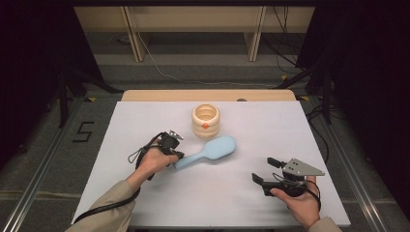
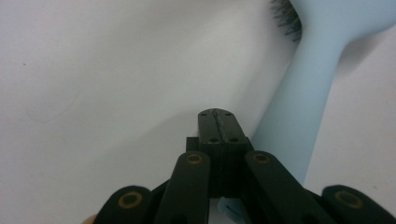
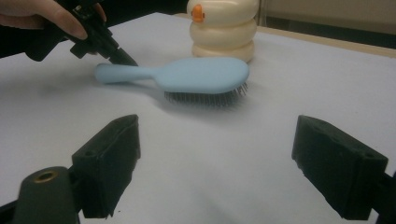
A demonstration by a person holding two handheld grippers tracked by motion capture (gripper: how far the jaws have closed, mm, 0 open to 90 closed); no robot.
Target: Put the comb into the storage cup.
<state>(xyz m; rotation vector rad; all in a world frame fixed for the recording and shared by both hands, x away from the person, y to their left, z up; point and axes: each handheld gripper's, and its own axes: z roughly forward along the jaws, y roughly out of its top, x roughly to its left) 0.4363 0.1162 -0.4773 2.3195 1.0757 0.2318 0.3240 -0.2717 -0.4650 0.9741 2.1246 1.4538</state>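
High view: the brush (image 1: pixel 209 152) is seen lying mid-table, bristles down, near the pot (image 1: pixel 205 121); the left gripper (image 1: pixel 176 155), jaws closed on nothing, is set beside its handle; the right gripper (image 1: pixel 263 170) is held wide open, empty, near the right edge; a nudge seems under way; opened jaws would be needed for a grasp.

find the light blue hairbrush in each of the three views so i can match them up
High view: hairbrush lies mid-table, handle toward the left tongs, head toward the cream ringed container.
Left gripper view: its handle runs up the right side beside the shut tongs, bristles at the top edge.
Right gripper view: it lies bristles-down at upper centre, in front of the container.
Shared landmark: the white table.
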